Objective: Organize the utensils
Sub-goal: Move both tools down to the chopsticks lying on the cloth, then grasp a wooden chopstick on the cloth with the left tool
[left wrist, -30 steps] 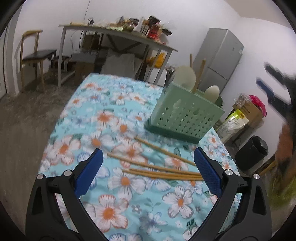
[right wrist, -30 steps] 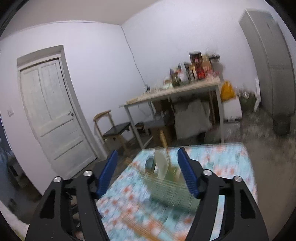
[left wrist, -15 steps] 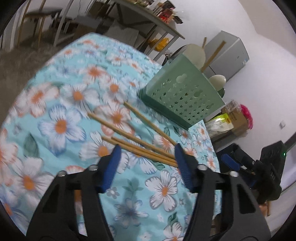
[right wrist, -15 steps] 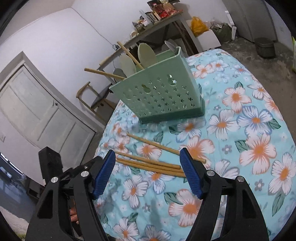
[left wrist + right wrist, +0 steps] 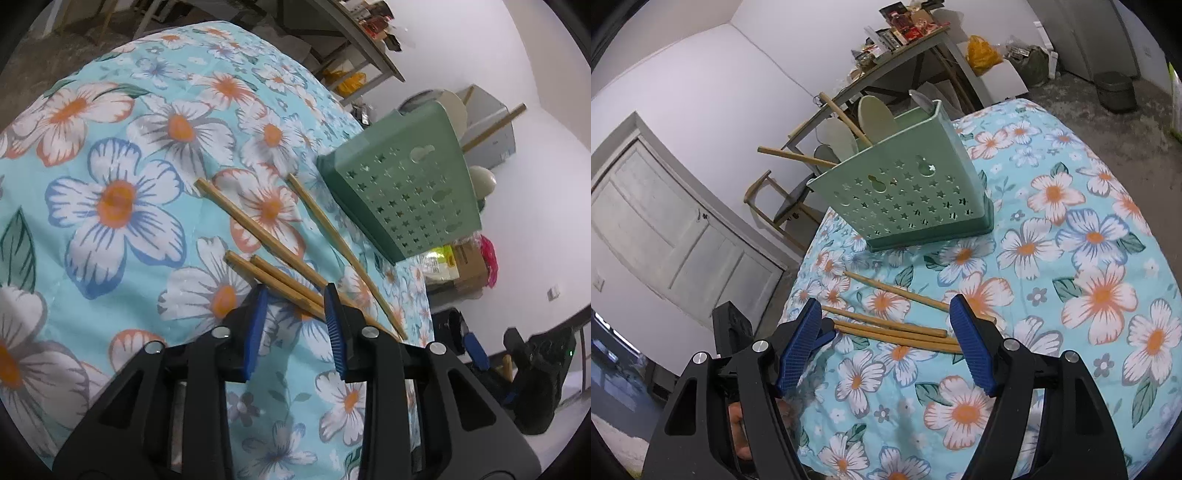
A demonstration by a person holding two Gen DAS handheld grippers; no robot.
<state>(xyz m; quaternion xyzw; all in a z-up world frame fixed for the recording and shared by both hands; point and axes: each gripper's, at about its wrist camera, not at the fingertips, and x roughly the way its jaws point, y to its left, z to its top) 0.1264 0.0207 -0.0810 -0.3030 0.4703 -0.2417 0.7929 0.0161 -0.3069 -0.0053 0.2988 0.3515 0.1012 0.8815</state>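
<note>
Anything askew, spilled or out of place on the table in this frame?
Yes: four wooden chopsticks lie loose and unaligned on the floral tablecloth in front of the green utensil holder, instead of standing inside it with the spoons. Nothing looks spilled or damaged. The left gripper, jaws closing, straddles two chopsticks' near ends.

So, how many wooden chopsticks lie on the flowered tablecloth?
4 wooden chopsticks: one nearest the green basket at, one beside it, and two together reaching between the left gripper's jaws.
</note>
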